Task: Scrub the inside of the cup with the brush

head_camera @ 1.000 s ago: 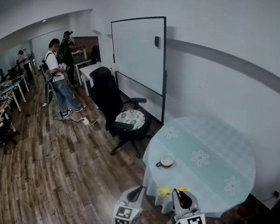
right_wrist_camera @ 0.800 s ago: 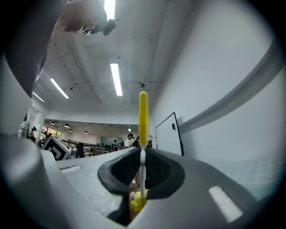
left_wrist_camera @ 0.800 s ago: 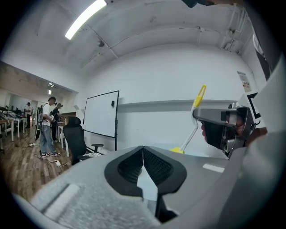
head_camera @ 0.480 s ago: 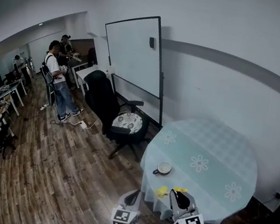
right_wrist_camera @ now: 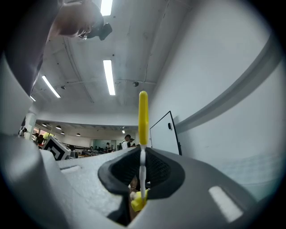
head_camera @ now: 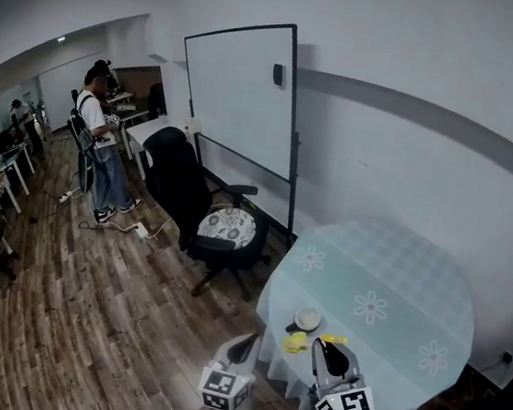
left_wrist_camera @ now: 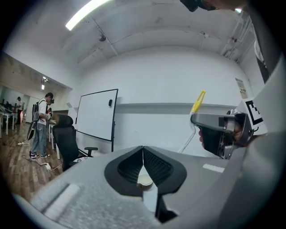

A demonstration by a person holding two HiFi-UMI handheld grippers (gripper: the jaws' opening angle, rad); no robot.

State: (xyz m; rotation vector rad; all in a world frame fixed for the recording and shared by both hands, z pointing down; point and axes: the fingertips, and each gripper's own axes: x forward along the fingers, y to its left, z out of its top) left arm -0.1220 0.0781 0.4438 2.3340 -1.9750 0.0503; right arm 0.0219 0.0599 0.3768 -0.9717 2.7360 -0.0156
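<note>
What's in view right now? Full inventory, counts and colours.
table: one, round, pale blue-green flowered cloth, right of centre
cup: one, white, on the table near its front edge
brush: one, yellow and white, in the right gripper
whiteboard: one, white, black frame, by the wall
office chair: one, black, patterned seat cushion, between whiteboard and table
person: one clear, standing far left; others too small to count
left gripper: one, grey, shut, empty
right gripper: one, grey, shut on the brush
</note>
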